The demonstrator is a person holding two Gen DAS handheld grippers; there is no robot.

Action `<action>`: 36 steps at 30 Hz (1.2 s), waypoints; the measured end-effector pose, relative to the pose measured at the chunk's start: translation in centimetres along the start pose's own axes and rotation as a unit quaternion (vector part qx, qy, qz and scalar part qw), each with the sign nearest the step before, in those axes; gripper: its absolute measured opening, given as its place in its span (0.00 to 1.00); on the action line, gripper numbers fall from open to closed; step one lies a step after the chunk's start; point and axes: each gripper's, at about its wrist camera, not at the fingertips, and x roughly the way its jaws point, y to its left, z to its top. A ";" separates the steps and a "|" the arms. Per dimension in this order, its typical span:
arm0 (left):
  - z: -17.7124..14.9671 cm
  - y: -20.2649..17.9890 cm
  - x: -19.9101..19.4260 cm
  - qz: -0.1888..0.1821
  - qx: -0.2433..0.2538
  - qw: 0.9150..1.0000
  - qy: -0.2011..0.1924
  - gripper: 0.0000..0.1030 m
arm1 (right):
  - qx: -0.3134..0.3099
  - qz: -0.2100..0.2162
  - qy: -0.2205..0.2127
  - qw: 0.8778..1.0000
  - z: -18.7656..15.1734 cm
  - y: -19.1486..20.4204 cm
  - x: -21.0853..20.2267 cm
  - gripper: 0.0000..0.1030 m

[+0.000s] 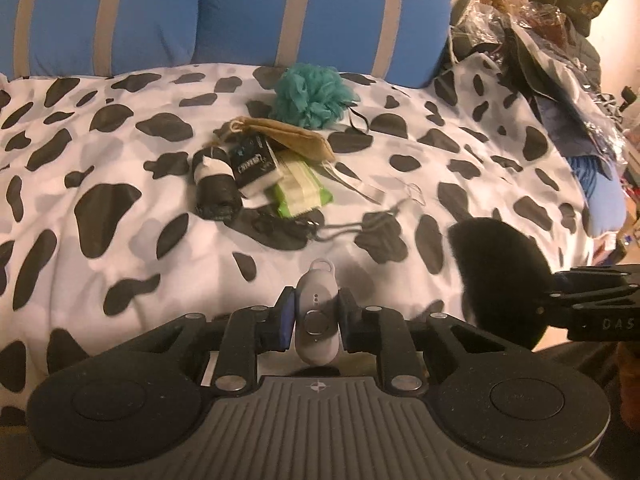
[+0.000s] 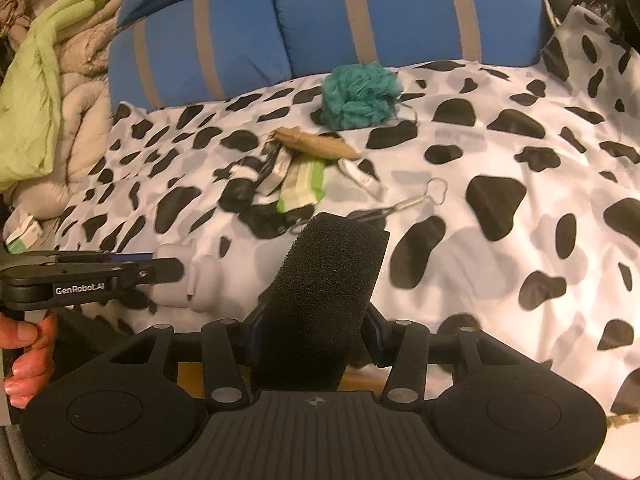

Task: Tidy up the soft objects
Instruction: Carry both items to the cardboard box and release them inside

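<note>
Right gripper [image 2: 312,322] is clamped on a black foam sponge [image 2: 320,300], jaws pressed into its sides. The sponge is a thick, coarse, open-pored block, standing up out of the jaws and leaning forward over the cow-print duvet [image 2: 500,240]. From the left wrist camera the same sponge [image 1: 500,276] shows as a dark fuzzy mass at the right edge, held by the right gripper [image 1: 560,300] just off the near right side of the duvet [image 1: 120,160].

Left gripper [image 1: 314,316] is closed around a small pale grey remote-like device [image 1: 318,316] with a loop at its far tip and a round button on its face, pinned between the blue pads [image 1: 286,316]. In the right wrist view the left gripper [image 2: 168,270] sits at the near left of the duvet, a bare hand [image 2: 28,360] wrapped around its handle.

Out in the middle of the duvet lies a small pile: a teal mesh bath pouf [image 1: 314,96] at the far side, just nearer than it a tan drawstring pouch [image 1: 280,136], then a black-and-white rolled bundle [image 1: 216,188], a dark printed packet [image 1: 256,164] and a green wipes pack [image 1: 302,192], all overlapping. Blue striped pillows [image 1: 220,16] stand behind the duvet.
</note>
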 end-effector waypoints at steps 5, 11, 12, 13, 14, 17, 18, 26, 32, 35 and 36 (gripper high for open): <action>-1.3 -0.7 -1.2 -0.013 0.000 1.000 0.005 0.21 | -0.006 0.014 0.012 1.000 -1.1 1.1 -0.6 0.50; -2.8 -1.1 -2.0 -0.026 0.000 0.999 0.032 0.21 | -0.022 0.027 0.043 0.998 -2.3 2.3 -0.5 0.50; -3.1 -1.3 -2.0 -0.029 0.000 0.999 0.041 0.21 | -0.026 0.029 0.054 0.998 -2.6 2.6 -0.3 0.50; -3.4 -1.4 -1.9 -0.032 0.000 0.998 0.051 0.21 | -0.031 0.031 0.061 0.997 -2.8 2.9 -0.2 0.50; -3.7 -1.5 -1.8 -0.034 0.000 0.997 0.063 0.21 | -0.036 0.032 0.069 0.996 -3.0 3.2 0.0 0.50; -4.4 -1.6 -1.2 -0.032 0.003 0.995 0.099 0.21 | -0.054 0.042 0.102 0.992 -3.8 4.1 0.7 0.50; -4.6 -1.6 -0.9 -0.033 0.004 0.994 0.109 0.21 | -0.062 0.043 0.115 0.990 -4.1 4.4 1.0 0.50; -5.2 -1.4 0.6 -0.012 -0.002 0.987 0.161 0.21 | -0.098 0.018 0.183 0.978 -5.8 5.3 2.8 0.51; -5.2 -1.5 0.8 -0.002 -0.002 0.985 0.172 0.21 | -0.095 0.007 0.197 0.976 -6.0 5.0 3.2 0.52; -5.2 -1.4 1.0 0.008 -0.005 0.984 0.178 0.22 | -0.098 0.000 0.202 0.975 -6.0 5.0 3.7 0.60; -5.2 -1.4 1.1 0.012 -0.007 0.984 0.180 0.22 | -0.100 -0.007 0.202 0.974 -6.0 5.1 3.8 0.70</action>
